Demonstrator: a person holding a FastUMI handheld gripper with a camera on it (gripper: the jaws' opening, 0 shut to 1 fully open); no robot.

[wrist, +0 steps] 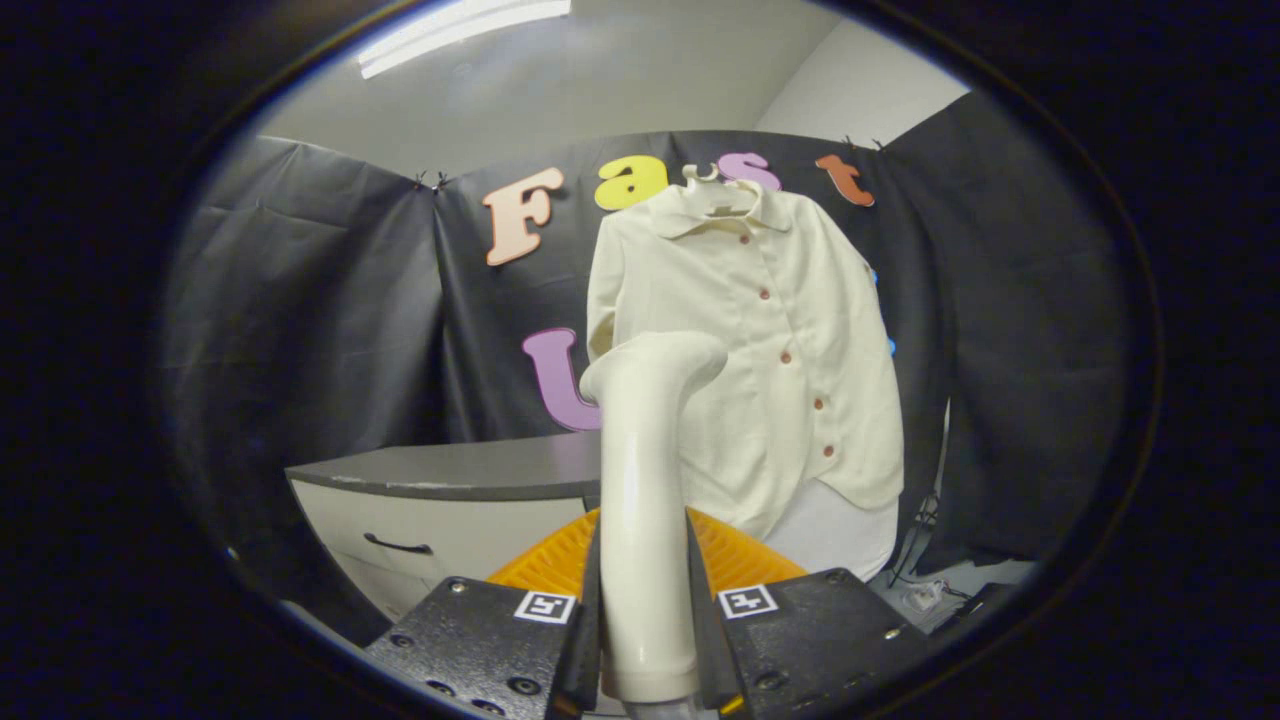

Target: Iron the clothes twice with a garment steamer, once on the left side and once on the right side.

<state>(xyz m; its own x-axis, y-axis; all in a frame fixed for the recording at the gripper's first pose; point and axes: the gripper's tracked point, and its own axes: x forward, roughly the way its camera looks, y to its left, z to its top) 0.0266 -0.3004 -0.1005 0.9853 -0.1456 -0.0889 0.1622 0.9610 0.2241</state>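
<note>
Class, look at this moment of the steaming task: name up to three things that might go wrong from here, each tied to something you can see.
1. The gripper holds the steamer low on its smooth handle; the head could tilt or slip as it presses on cloth.
2. The shirt hangs loose on a hanger, so it may swing away and leave one side poorly steamed.
3. The cabinet and the orange basket lie close below; a low stroke might bump them.

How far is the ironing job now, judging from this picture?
Done: the tool is shut on the steamer, held upright between its fingers. In hand: the steamer's head is raised toward the cream shirt hanging on the wall, near its lower left part; contact cannot be told. Left: both side passes, as far as visible.
</note>
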